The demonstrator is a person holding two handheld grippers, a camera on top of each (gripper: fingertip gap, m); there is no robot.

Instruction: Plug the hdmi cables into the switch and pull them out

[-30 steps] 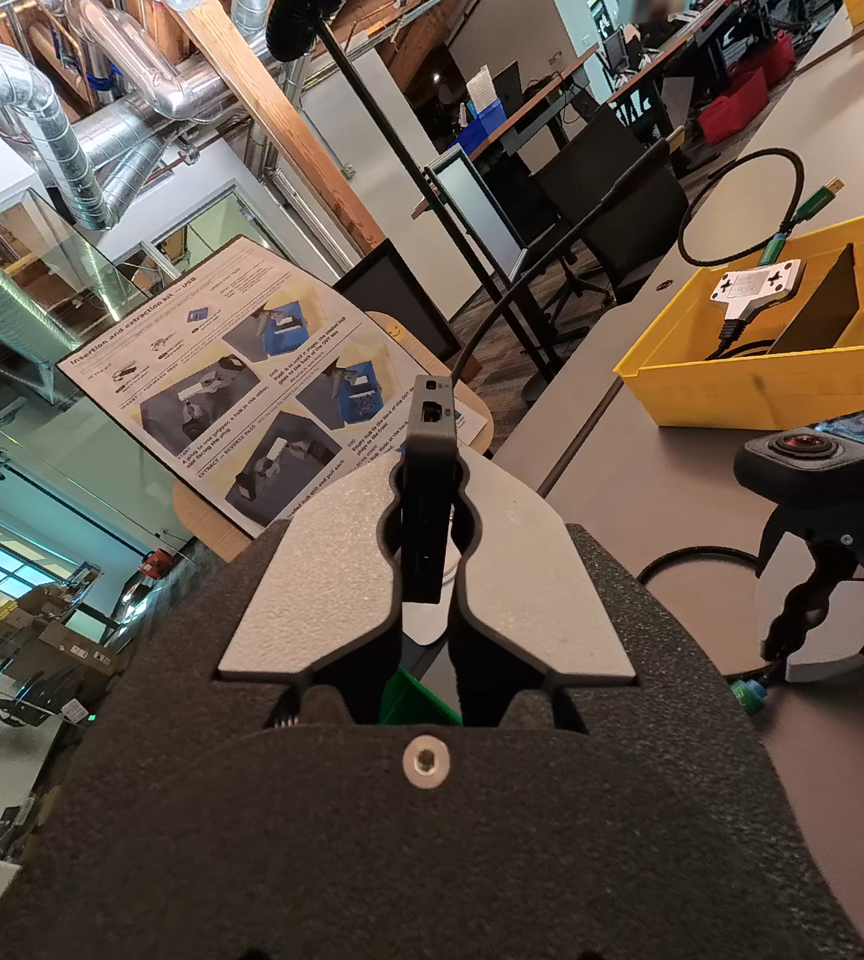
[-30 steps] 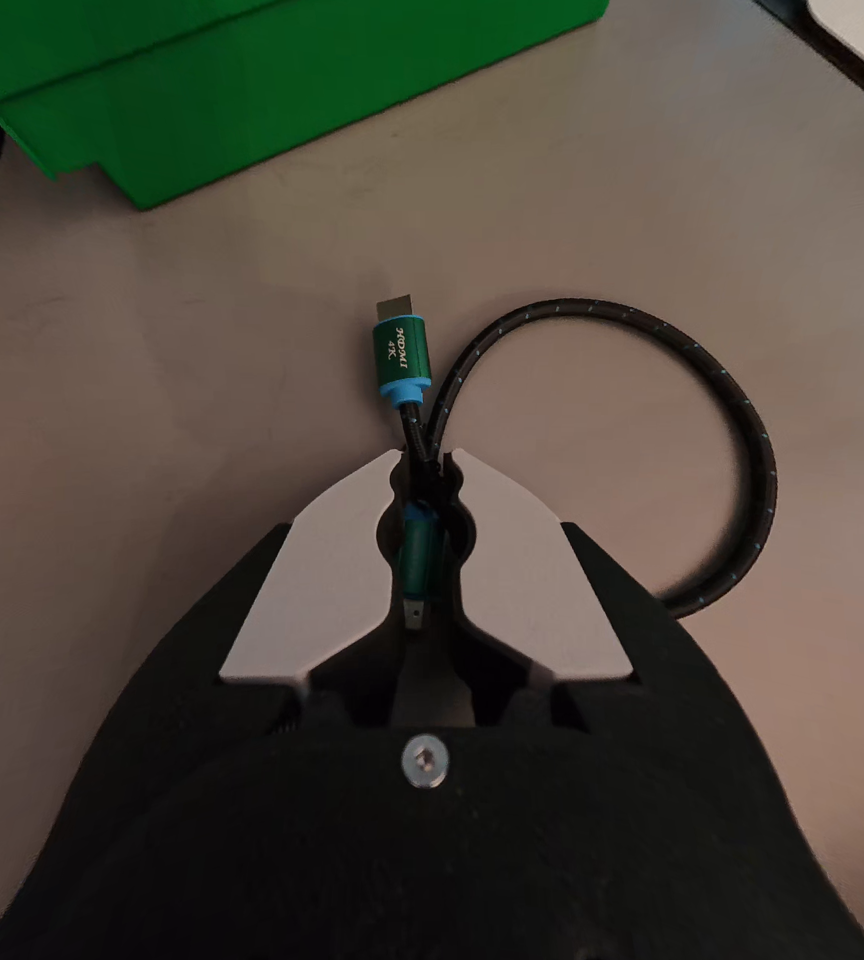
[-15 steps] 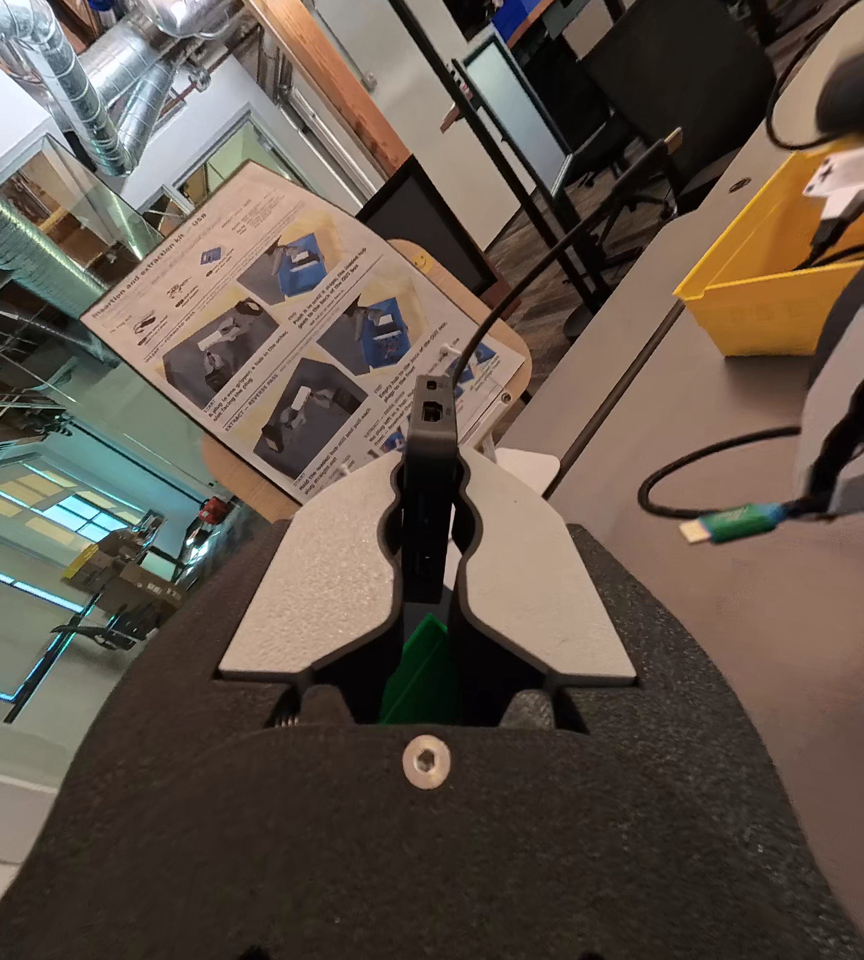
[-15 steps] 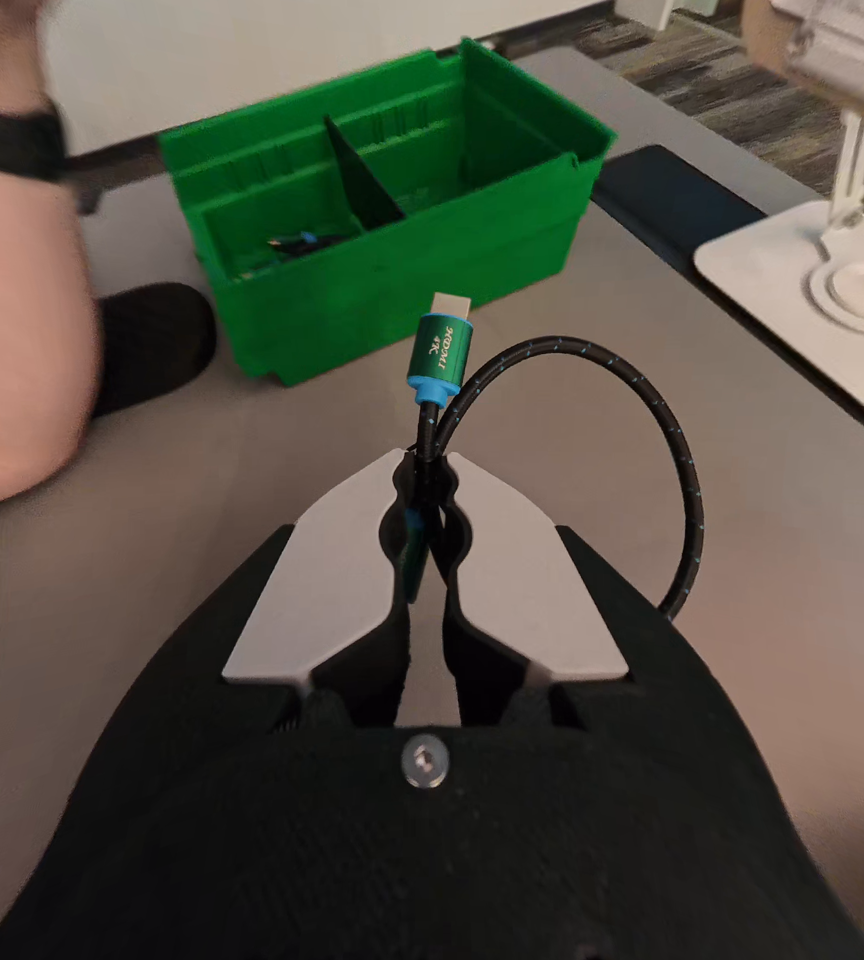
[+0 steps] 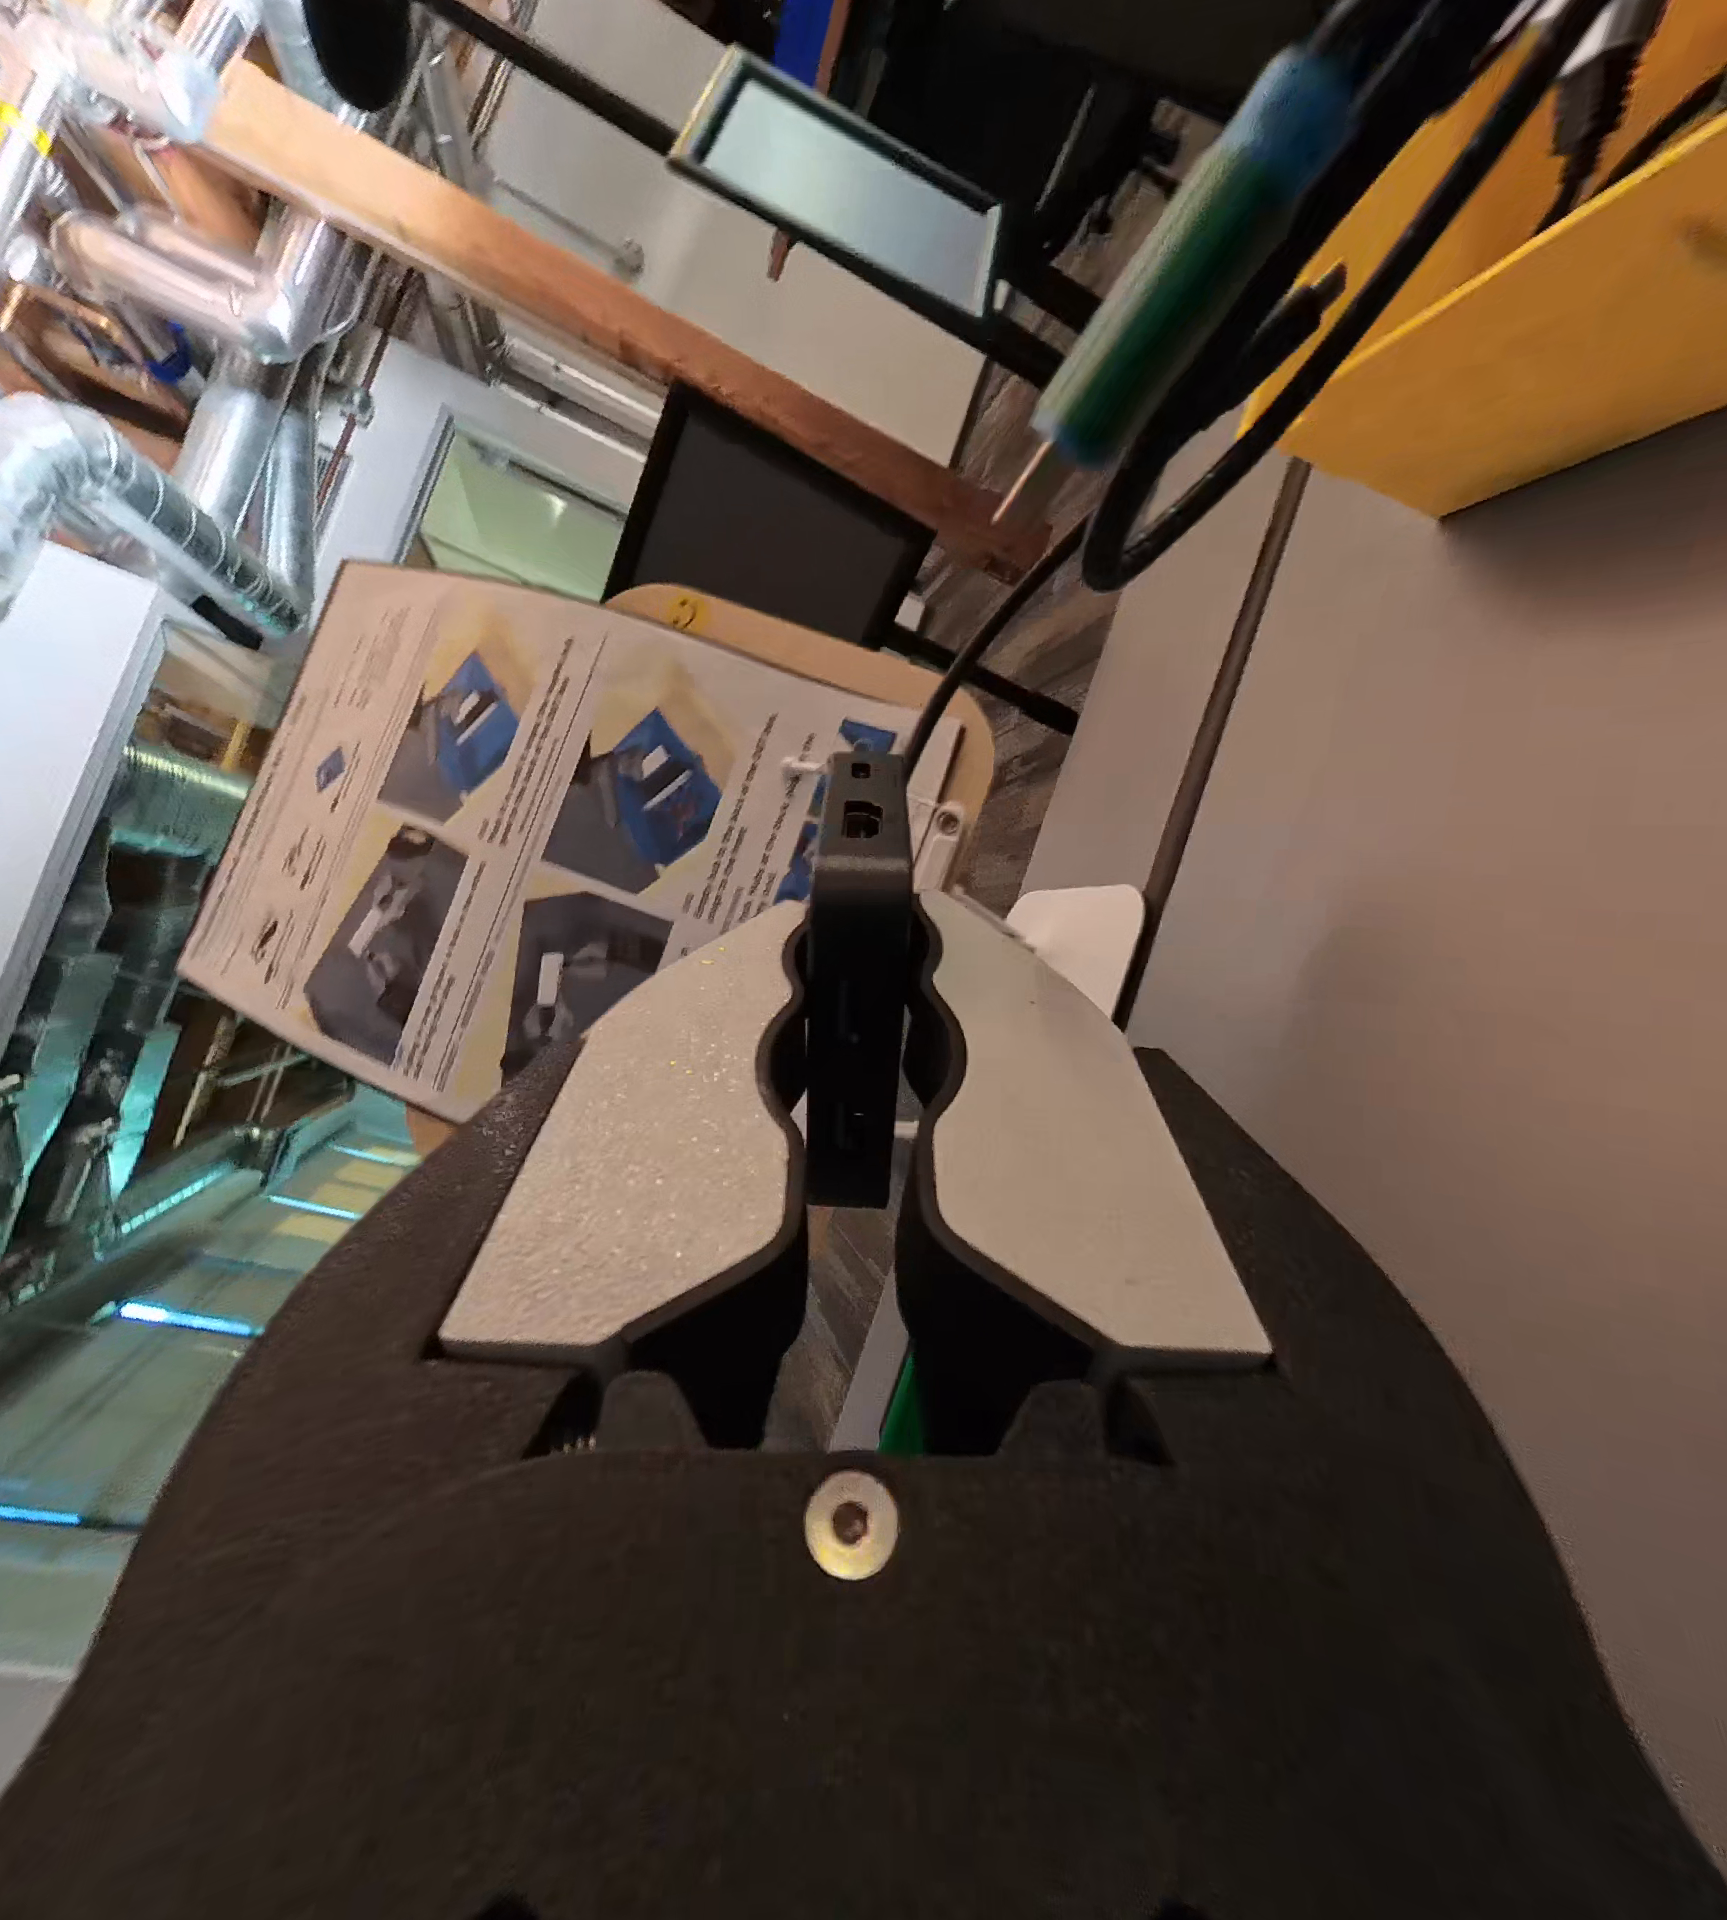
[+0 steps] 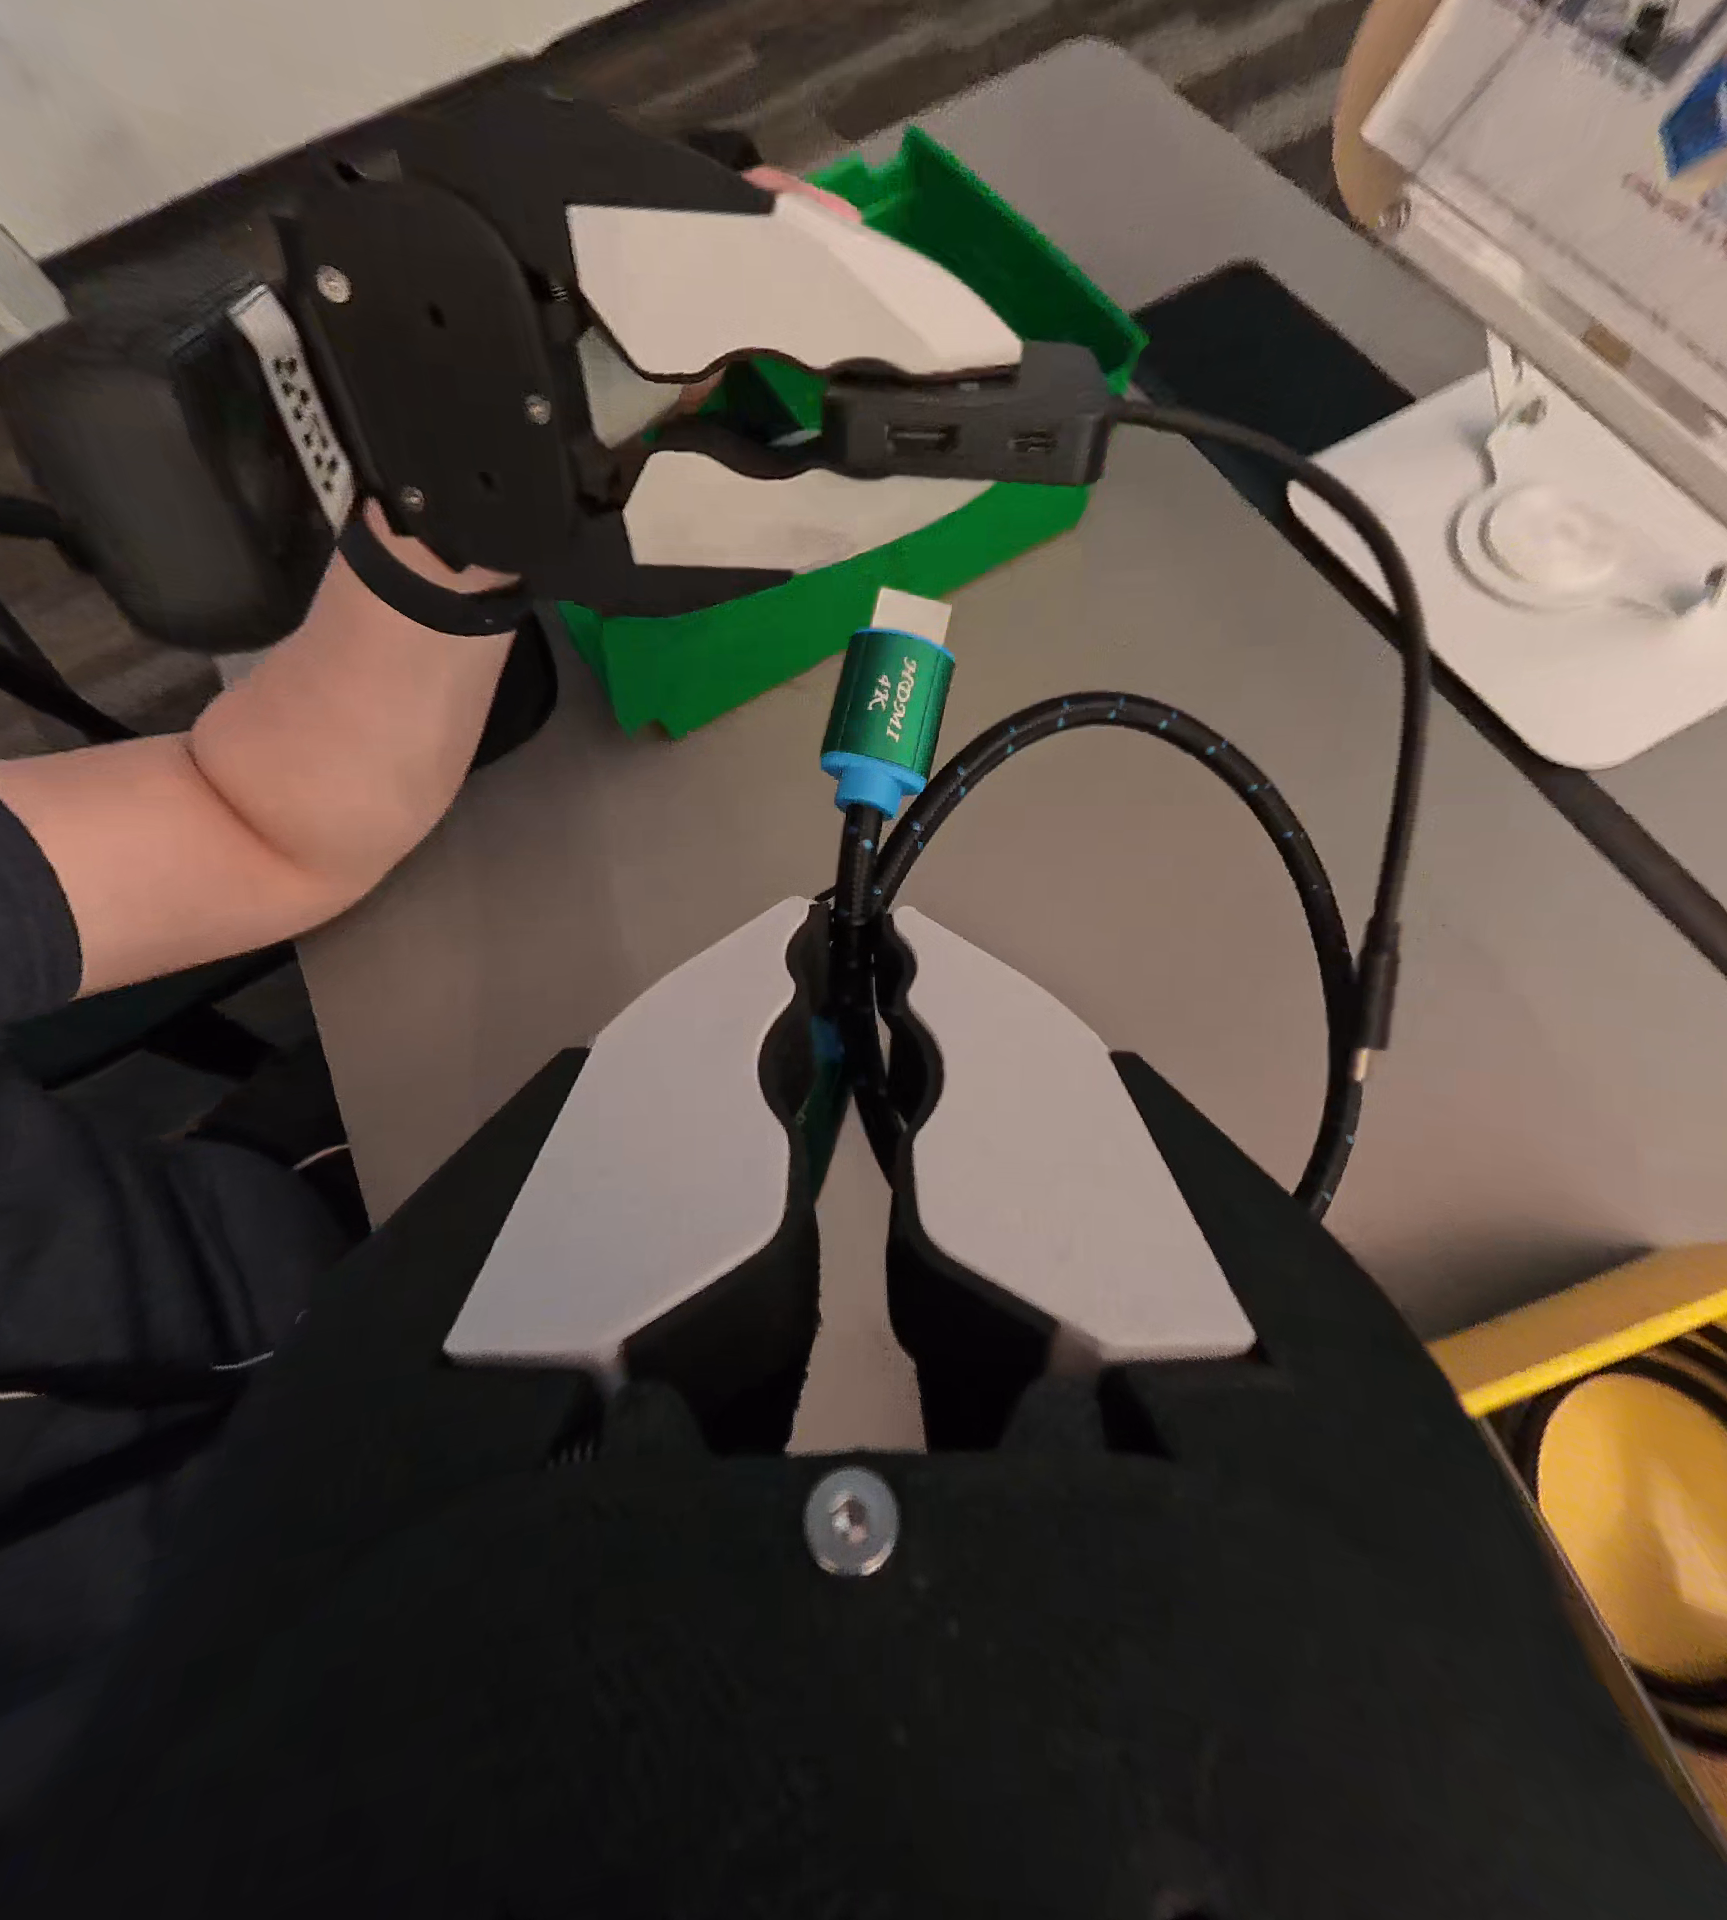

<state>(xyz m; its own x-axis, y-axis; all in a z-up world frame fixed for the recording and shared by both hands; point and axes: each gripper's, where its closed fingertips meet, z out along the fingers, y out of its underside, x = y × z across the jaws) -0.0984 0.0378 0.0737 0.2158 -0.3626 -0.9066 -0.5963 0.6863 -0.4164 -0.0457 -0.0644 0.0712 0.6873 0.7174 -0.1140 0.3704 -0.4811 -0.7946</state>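
Observation:
My left gripper (image 5: 857,914) is shut on a black HDMI switch (image 5: 859,935) and holds it on edge in the air; the switch's ports show in the right wrist view (image 6: 963,436), with its own black cable (image 6: 1358,582) hanging to the table. My right gripper (image 6: 854,914) is shut on a black braided HDMI cable (image 6: 1254,831), just behind its green plug (image 6: 890,701). The plug's metal tip points at the switch, a short gap below it. In the left wrist view the plug (image 5: 1181,260) is blurred at the upper right.
A green bin (image 6: 838,592) sits behind the left gripper (image 6: 734,416). A yellow bin (image 5: 1617,343) with cables is at the right. An instruction sheet on a white stand (image 6: 1617,582) stands at the grey table's far edge (image 6: 1669,862). A person's forearm (image 6: 267,810) is at left. The gap from one gripper's tips to the other's is roughly 12 cm.
My right gripper has lifted the cable off the table and swung it up toward the switch. The left gripper has tilted and brought the switch closer to the plug.

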